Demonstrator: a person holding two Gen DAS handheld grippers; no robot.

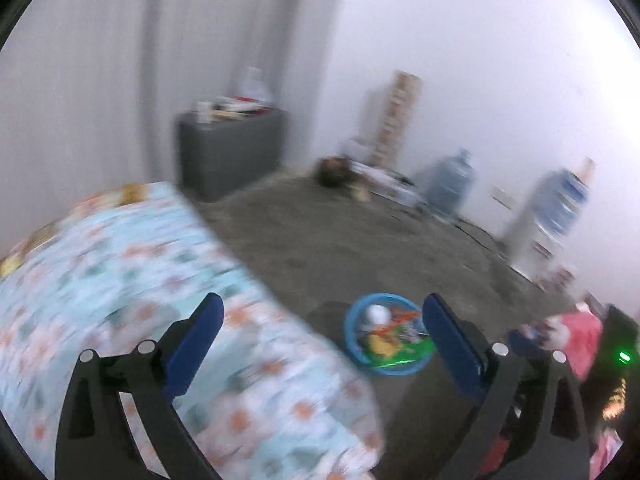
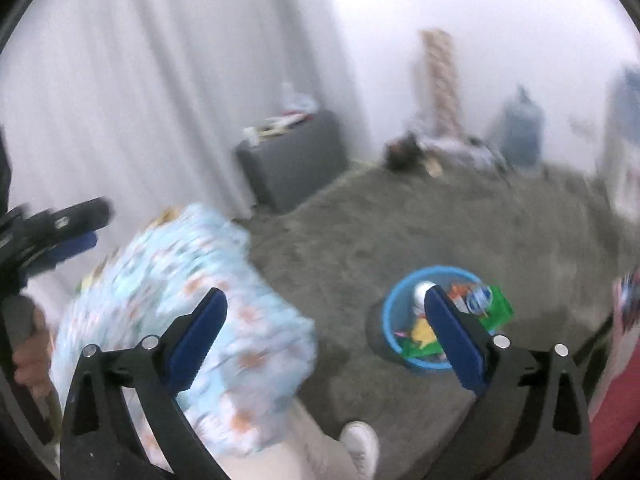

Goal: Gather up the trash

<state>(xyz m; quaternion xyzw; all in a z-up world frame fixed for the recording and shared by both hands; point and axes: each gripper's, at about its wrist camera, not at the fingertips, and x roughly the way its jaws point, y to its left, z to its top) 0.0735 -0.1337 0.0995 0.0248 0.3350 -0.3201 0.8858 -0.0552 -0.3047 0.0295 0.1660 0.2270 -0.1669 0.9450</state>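
A blue basin (image 1: 390, 368) stands on the grey carpet and holds mixed trash: a white ball, an orange wrapper, a yellow piece and a green packet. It also shows in the right wrist view (image 2: 390, 322). My left gripper (image 1: 322, 316) is open and empty, held above the edge of a table with a floral cloth (image 1: 140, 280). My right gripper (image 2: 326, 310) is open and empty, above the carpet left of the basin. The left gripper (image 2: 76, 236) shows at the left edge of the right wrist view. Both views are blurred.
A grey cabinet (image 1: 230, 152) with clutter on top stands by the curtain. Water jugs (image 1: 450, 184) and a water dispenser (image 1: 560, 208) line the far wall. Pink cloth (image 1: 582, 338) lies at the right. The person's leg and white shoe (image 2: 360, 446) are below.
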